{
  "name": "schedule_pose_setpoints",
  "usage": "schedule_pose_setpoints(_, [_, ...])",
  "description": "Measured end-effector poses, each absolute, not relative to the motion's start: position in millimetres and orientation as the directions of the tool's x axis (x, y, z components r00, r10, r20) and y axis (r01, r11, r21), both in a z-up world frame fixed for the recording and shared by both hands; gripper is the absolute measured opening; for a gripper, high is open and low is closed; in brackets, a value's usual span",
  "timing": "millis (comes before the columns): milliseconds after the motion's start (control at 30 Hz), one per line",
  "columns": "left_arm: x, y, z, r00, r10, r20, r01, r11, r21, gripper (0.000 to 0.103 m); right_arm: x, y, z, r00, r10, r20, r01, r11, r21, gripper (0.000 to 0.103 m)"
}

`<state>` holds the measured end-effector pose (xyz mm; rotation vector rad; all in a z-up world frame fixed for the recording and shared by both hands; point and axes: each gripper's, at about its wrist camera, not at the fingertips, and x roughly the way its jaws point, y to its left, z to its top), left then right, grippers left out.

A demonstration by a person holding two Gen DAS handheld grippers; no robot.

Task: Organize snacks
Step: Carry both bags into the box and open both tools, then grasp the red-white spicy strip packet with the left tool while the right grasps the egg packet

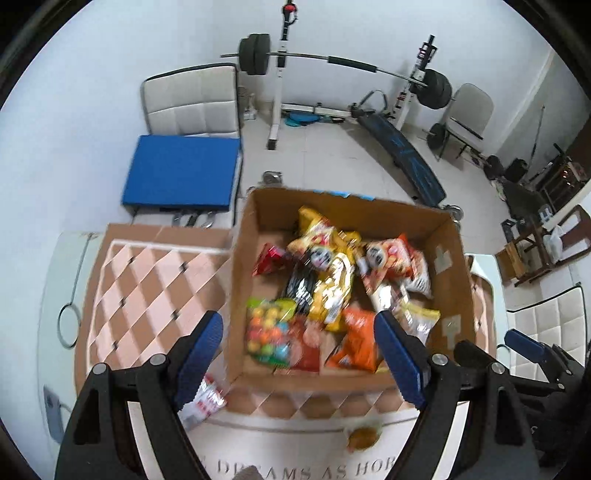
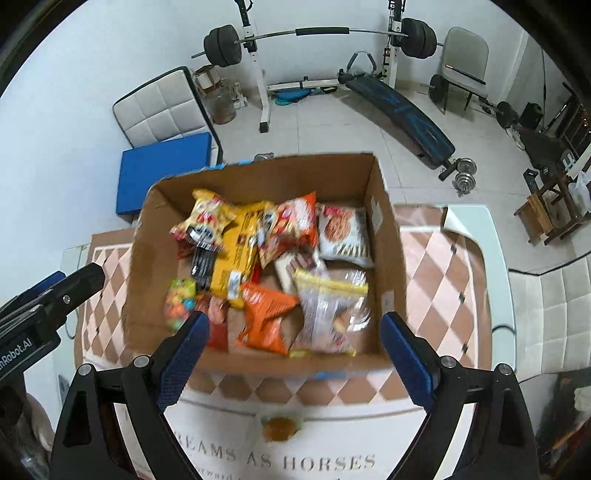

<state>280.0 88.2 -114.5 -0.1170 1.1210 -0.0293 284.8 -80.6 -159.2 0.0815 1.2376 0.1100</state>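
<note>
Snack packets (image 2: 266, 266) are piled loose in an open cardboard box (image 2: 384, 236) set on a checkered mat (image 2: 443, 266) toward the tabletop's far edge; an orange bag (image 2: 267, 314) and a clear-wrapped pack (image 2: 328, 314) lie nearest. A red-white packet (image 1: 207, 400) is seen on the mat outside the box's near-left corner. Left gripper (image 1: 301, 350) and right gripper (image 2: 291, 350) are held above, jaws apart, nothing between them.

barbell rack (image 2: 317, 33) | sit-up bench (image 2: 402, 110) | blue mat (image 1: 181, 173) | white chair (image 1: 192, 99)
</note>
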Motion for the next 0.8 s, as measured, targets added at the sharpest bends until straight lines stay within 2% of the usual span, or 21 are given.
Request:
schedule_pose_setpoints(167, [233.7,108.5,-138.5,0.395,-0.052,-0.917,-0.101,0.99,-0.099,0.084,237.0,-82.1,-185.2,0.274,0.167,-0.947,0.007,0.984,0.176,0.096])
schedule_pose_setpoints(500, [177.8,174.5,-235.2,0.191,0.013,-0.981,-0.238,0.971,-0.033,0.084,191.6,-87.4,-291.3,0.062,0.221,-0.973,0.124,0.966,0.227,0.096])
schedule_pose_setpoints(600, [173.9,186.9,-261.1,0.14,0.057,-0.988,-0.222,0.975,0.025,0.084,188.8,-84.2,-315.0,0.02,0.224,-0.974,0.143,0.964,0.224,0.096])
schedule_pose_setpoints(800, [178.5,191.3,-303.0,0.078,0.157,-0.984,-0.08,0.985,0.151,0.084,187.9,-75.0,-359.7,-0.059,0.217,-0.974,0.178,0.963,0.203,0.096])
